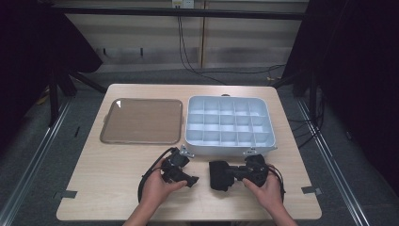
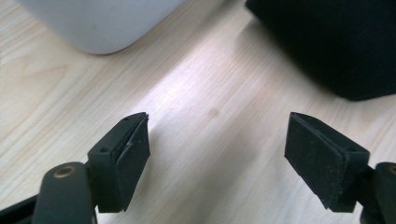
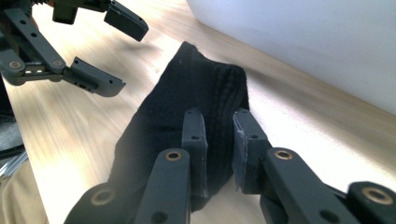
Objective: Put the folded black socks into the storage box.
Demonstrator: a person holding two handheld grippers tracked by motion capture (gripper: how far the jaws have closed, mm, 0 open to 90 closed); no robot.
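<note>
A black cloth (image 3: 187, 102), soft and ribbed with a fold running down it, sits bunched on the wooden table (image 1: 108, 188), in front of the white divided box (image 1: 229, 126). The right gripper (image 3: 219, 135) is clamped on the cloth's near edge, pinching the fabric between its pads. The left gripper (image 2: 217, 149) is spread wide over bare wood, nothing between its jaws, just beside the cloth. A brown tray (image 1: 142, 121) lies left of the box.

A pale wooden table (image 1: 117, 174) carries everything. A brown tray (image 1: 141, 121) lies far left. A white compartment box (image 1: 229, 125) sits far right.
</note>
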